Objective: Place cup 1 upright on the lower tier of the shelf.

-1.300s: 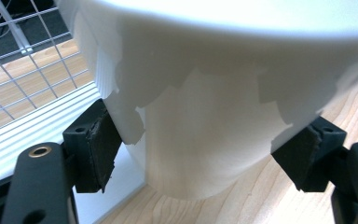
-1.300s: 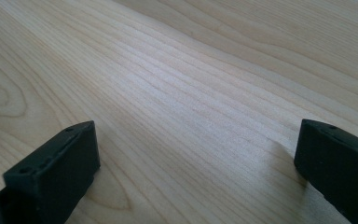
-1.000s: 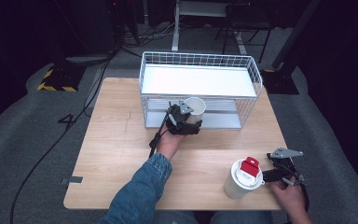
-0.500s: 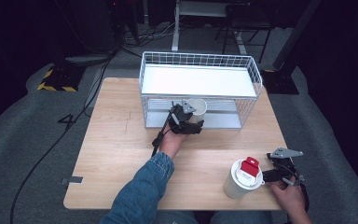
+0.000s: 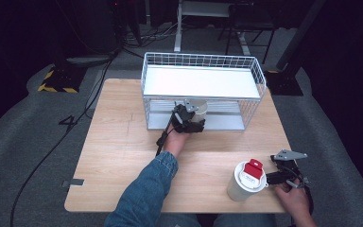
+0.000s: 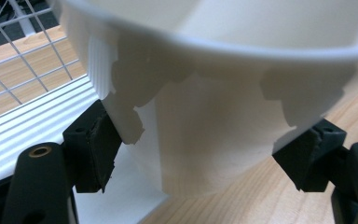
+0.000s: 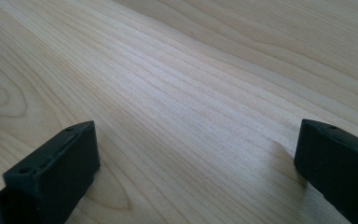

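from above, over the person's side, one wooden table carries one white wire basket with a white shelf on top and an open lower level. one denim-sleeved forearm reaches forward from the bottom edge, and its hand holds the left tongs at the front of the basket's lower level, clamped on one white paper cup that sits just at the mouth of that opening. near the front right corner of the table stands one larger white cup with a lid and a red tab. just beside it, to its right, the other hand holds the right tongs, low over the wood and not touching the lidded cup. a dark cable trails from the left tongs across the table.

along the left tongs, two black jaws press on opposite sides of the one white paper cup, their pads against its wall below the rim. the cup hangs tilted, part over the white floor of the basket and part over the wood, with basket wires at the upper left.

along the right tongs, two black jaws stand wide apart with nothing between them, over bare wood grain of the table.
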`<act>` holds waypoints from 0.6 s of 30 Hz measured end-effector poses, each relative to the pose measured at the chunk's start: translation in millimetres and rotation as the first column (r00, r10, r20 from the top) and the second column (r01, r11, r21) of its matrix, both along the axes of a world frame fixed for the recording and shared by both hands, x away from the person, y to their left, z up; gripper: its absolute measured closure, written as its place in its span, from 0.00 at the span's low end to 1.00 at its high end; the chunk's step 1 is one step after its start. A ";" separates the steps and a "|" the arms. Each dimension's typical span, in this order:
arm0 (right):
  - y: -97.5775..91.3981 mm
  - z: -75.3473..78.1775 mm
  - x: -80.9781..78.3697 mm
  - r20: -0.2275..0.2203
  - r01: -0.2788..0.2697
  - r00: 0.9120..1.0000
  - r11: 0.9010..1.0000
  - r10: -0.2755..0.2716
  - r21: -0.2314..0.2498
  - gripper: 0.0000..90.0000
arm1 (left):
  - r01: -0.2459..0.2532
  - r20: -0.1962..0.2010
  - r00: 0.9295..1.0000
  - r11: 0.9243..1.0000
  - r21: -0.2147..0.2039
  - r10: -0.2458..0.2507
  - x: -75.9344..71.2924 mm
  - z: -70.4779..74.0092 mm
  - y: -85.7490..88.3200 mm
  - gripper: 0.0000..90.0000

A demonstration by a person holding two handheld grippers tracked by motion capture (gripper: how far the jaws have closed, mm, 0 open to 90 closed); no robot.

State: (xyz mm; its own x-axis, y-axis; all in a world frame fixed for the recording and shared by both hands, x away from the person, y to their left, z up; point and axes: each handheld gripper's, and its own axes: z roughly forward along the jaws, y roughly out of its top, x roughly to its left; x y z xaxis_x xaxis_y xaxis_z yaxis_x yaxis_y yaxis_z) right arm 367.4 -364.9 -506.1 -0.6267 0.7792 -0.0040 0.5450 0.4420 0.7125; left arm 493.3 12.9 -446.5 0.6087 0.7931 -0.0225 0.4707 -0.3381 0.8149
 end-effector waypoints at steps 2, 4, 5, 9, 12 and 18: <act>0.0 0.0 0.0 0.000 0.000 1.000 1.000 0.000 0.000 0.00 | -0.006 -0.003 1.000 1.000 0.007 0.006 2.9 -3.1 0.5 0.26; 0.0 0.0 0.0 0.000 0.000 1.000 1.000 0.000 0.000 0.00 | -0.019 -0.001 1.000 1.000 0.008 0.019 5.4 -6.0 0.6 0.26; 0.0 0.0 0.0 0.000 0.000 1.000 1.000 0.000 0.000 0.00 | -0.022 0.000 1.000 1.000 0.007 0.022 6.8 -7.1 0.6 0.26; 0.0 0.0 0.0 0.000 0.000 1.000 1.000 0.000 0.000 0.00 | -0.028 -0.001 1.000 0.999 0.015 0.028 12.6 -10.8 -0.5 0.26; 0.0 0.0 0.0 0.000 0.000 1.000 1.000 0.000 0.000 0.00 | -0.030 -0.002 1.000 0.999 0.024 0.030 17.5 -13.0 -1.1 0.26; 0.0 0.0 0.0 0.000 0.000 1.000 1.000 0.000 0.000 0.00 | -0.048 -0.012 0.999 0.999 0.017 0.048 24.8 -15.6 -2.4 0.26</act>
State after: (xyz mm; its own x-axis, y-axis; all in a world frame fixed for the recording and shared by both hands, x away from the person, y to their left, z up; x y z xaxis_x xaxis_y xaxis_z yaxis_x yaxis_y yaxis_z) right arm 367.4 -364.9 -506.1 -0.6268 0.7792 -0.0039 0.5449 0.4420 0.7126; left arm 518.1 10.4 -462.1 0.5694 0.8219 -0.0167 0.4971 -0.3280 0.8033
